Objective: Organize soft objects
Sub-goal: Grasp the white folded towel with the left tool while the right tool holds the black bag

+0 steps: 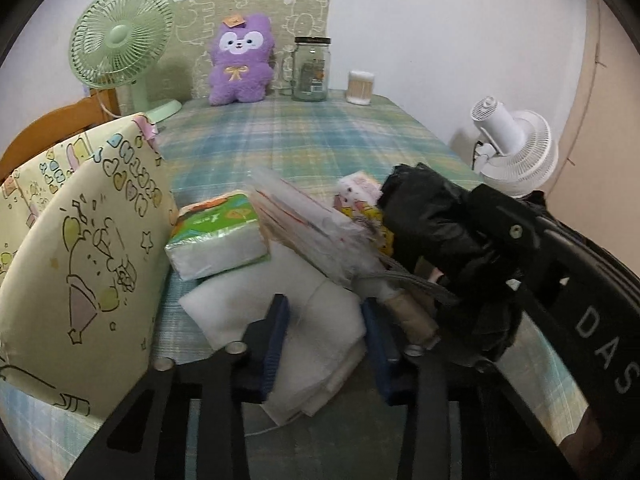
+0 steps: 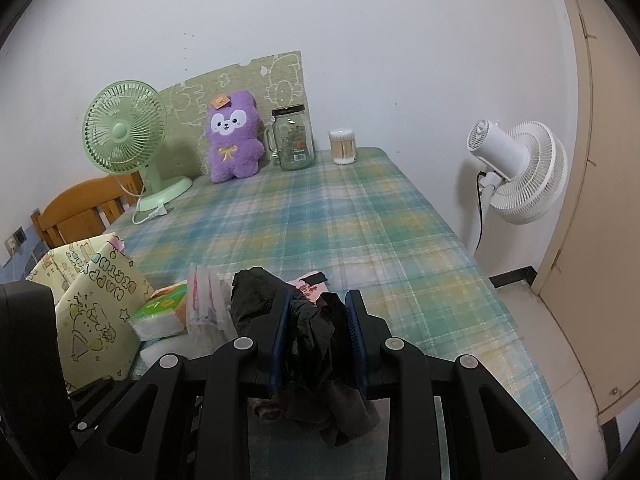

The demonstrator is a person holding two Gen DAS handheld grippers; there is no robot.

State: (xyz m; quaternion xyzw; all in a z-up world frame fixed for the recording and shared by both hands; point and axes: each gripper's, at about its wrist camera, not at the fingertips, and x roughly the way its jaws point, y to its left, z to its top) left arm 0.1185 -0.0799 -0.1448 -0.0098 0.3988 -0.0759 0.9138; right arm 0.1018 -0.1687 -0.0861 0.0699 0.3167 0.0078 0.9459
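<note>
My left gripper is shut on a folded white cloth at the table's near edge. My right gripper is shut on a crumpled black plastic bag, held above the table; the bag also shows in the left wrist view. Beside the white cloth lie a green tissue pack, a clear plastic bag bundle and a small pink printed pack. A purple plush toy sits against the far wall.
A yellow printed gift bag stands at the near left. A green desk fan, a glass jar and a cotton swab tub stand at the back of the plaid tablecloth. A white fan stands off the right edge.
</note>
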